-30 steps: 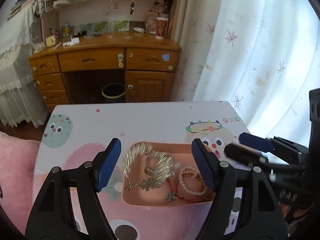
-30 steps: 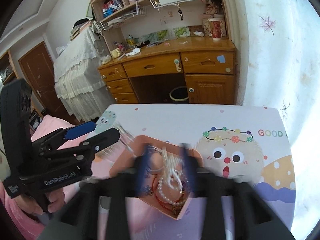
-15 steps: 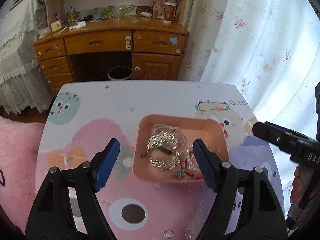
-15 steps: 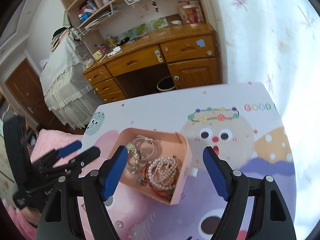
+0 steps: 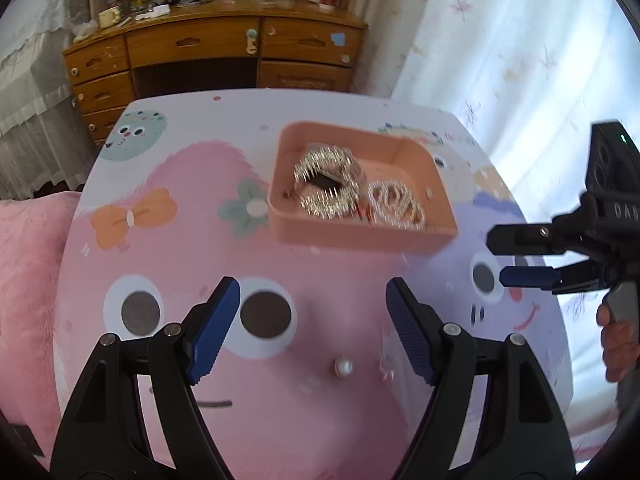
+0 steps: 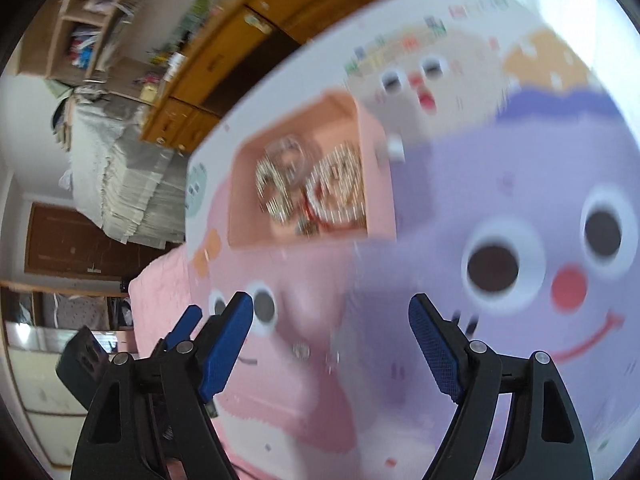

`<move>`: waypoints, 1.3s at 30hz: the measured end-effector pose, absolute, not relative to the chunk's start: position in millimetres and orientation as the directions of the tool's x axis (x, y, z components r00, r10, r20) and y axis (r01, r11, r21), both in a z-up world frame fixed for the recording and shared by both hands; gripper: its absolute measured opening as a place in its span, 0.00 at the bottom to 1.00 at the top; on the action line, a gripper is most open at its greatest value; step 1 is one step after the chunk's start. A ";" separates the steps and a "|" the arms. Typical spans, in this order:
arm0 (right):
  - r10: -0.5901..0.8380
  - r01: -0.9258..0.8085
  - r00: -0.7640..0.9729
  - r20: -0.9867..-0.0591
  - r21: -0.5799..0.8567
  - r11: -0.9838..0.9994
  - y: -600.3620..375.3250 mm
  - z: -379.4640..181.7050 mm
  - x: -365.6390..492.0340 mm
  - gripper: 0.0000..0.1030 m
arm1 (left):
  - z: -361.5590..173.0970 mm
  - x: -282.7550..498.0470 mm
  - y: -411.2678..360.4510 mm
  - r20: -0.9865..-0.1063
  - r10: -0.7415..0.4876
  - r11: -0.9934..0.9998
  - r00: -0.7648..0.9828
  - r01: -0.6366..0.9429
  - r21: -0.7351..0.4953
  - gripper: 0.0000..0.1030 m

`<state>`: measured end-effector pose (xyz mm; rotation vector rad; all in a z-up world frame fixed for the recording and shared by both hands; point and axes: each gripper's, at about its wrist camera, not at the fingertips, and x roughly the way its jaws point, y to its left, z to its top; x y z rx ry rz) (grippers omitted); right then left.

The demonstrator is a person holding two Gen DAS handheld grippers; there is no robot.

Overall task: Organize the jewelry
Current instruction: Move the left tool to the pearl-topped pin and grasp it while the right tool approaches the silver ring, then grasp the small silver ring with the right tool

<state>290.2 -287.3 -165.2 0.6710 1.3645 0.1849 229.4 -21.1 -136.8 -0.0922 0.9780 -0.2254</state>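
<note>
Left gripper (image 5: 312,320): jaws wide apart, holding nothing, above the cartoon-printed table (image 5: 168,248). Right gripper (image 6: 331,338): jaws likewise wide, nothing between them. Pink tray (image 5: 400,240) on the table, beyond both grippers, containing silver chains (image 5: 324,184) and pearl bracelet (image 5: 394,202). Small pearl ring (image 5: 343,367) and blurred second piece (image 5: 387,366) loose on the table, near the left gripper, well apart from tray.

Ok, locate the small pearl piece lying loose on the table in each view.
Left wrist: pearl piece low centre, between the left hand-held gripper's fingers.
Right wrist: pearl piece low, left of centre, blurred.
Shared landmark: pink tray, beyond it in both.
</note>
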 end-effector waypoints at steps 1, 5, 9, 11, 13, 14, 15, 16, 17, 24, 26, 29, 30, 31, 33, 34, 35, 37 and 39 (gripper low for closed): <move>0.497 0.280 0.200 -0.844 0.536 0.797 -284.3 -171.4 285.6 0.79 | -141.4 222.3 -24.2 -0.816 -0.228 0.972 0.530 0.165 -0.165 0.71; 0.499 0.367 0.124 -0.858 0.507 0.780 -273.9 -190.7 273.3 0.79 | -156.8 206.8 -37.2 -0.833 -0.213 0.971 0.510 0.203 -0.124 0.71; 0.458 0.466 0.062 -0.887 0.431 0.773 -266.9 -208.8 262.4 0.79 | -172.6 193.3 -49.6 -0.836 -0.212 0.962 0.506 0.256 -0.089 0.66; 0.464 0.507 0.041 -0.885 0.418 0.754 -263.7 -217.3 256.5 0.79 | -179.2 190.2 -53.1 -0.837 -0.204 0.960 0.508 0.270 -0.071 0.61; 0.458 0.529 0.026 -0.889 0.401 0.748 -260.6 -223.9 252.4 0.79 | -185.2 188.7 -54.3 -0.839 -0.201 0.959 0.505 0.275 -0.065 0.58; 0.454 0.542 0.021 -0.891 0.392 0.743 -257.6 -226.4 249.5 0.79 | -187.4 190.3 -53.7 -0.841 -0.204 0.958 0.501 0.278 -0.067 0.55; 0.451 0.556 0.018 -0.892 0.384 0.737 -255.7 -228.3 247.7 0.77 | -189.4 191.3 -53.0 -0.842 -0.210 0.957 0.497 0.280 -0.074 0.53; 0.451 0.571 0.010 -0.893 0.375 0.730 -253.8 -229.9 245.6 0.76 | -191.6 191.5 -52.5 -0.842 -0.220 0.955 0.492 0.284 -0.083 0.50; 0.444 0.587 0.004 -0.896 0.361 0.724 -249.8 -232.1 243.2 0.73 | -194.8 191.5 -52.4 -0.844 -0.234 0.951 0.483 0.293 -0.096 0.47; 0.427 0.643 -0.029 -0.904 0.311 0.700 -230.1 -248.6 236.6 0.60 | -207.8 188.7 -57.3 -0.844 -0.272 0.923 0.462 0.374 -0.092 0.35; 0.422 0.661 -0.037 -0.906 0.294 0.690 -225.0 -254.2 233.7 0.57 | -208.4 187.4 -59.0 -0.838 -0.275 0.916 0.470 0.392 -0.080 0.31; 0.405 0.669 -0.030 -0.914 0.282 0.688 -216.4 -256.0 232.5 0.50 | -208.8 188.2 -58.9 -0.830 -0.302 0.901 0.469 0.425 -0.088 0.23; 0.407 0.673 -0.025 -0.913 0.287 0.682 -212.9 -256.7 233.0 0.46 | -209.0 188.8 -58.4 -0.829 -0.309 0.898 0.467 0.431 -0.092 0.21; 0.403 0.676 -0.031 -0.915 0.278 0.682 -210.6 -258.7 234.1 0.46 | -209.2 189.7 -57.6 -0.826 -0.318 0.894 0.465 0.437 -0.098 0.16; 0.386 0.683 -0.032 -0.922 0.261 0.682 -206.7 -258.7 234.0 0.45 | -209.5 192.4 -54.5 -0.821 -0.348 0.883 0.452 0.451 -0.126 0.11; 0.378 0.686 -0.035 -0.925 0.253 0.682 -203.5 -259.0 234.7 0.45 | -209.7 193.7 -52.9 -0.819 -0.362 0.879 0.446 0.456 -0.140 0.11; 0.369 0.690 -0.038 -0.929 0.243 0.682 -201.4 -259.1 235.5 0.45 | -210.1 195.1 -50.9 -0.817 -0.373 0.875 0.440 0.460 -0.151 0.11; 0.348 0.696 -0.048 -0.936 0.219 0.684 -198.8 -258.8 237.9 0.44 | -210.4 196.0 -46.4 -0.815 -0.383 0.871 0.435 0.464 -0.161 0.11; 0.323 0.691 -0.066 -0.944 0.191 0.697 -195.9 -258.2 241.9 0.44 | -210.7 196.5 -39.3 -0.815 -0.390 0.869 0.429 0.465 -0.171 0.11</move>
